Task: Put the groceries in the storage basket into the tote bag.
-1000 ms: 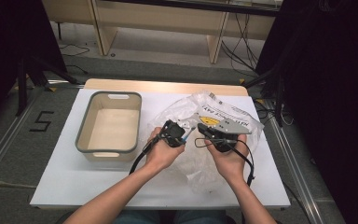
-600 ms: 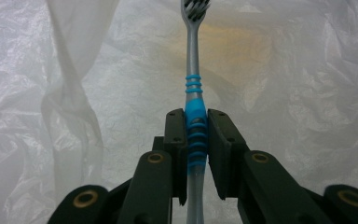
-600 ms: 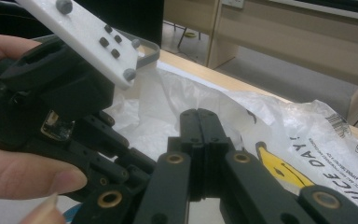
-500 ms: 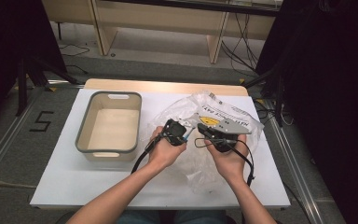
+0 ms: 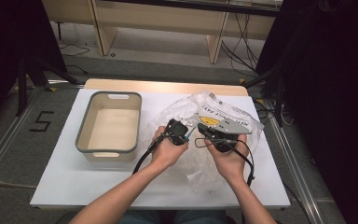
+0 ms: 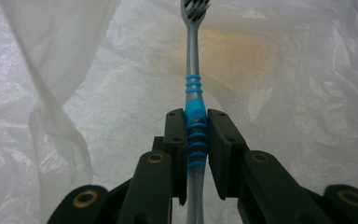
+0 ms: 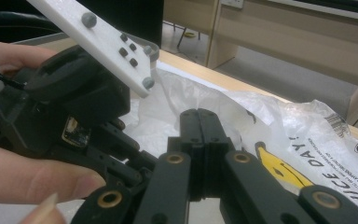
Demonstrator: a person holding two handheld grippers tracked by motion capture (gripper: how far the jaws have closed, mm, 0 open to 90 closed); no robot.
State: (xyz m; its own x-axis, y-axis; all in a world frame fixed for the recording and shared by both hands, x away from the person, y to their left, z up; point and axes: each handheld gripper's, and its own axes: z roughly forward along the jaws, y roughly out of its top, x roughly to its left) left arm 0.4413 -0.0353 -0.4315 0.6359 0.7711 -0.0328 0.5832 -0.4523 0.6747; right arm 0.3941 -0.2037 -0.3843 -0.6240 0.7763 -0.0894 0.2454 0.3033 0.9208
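Clamped between the jaws of the left gripper, a toothbrush with blue grip rings is being held bristles-forward inside a crinkled plastic bag. "NICE DAY" is being shown in print on the bag beside a yellow mark. Pressed fully together, the right gripper is being kept just beside the left. A beige bin is being left apart on the white table.
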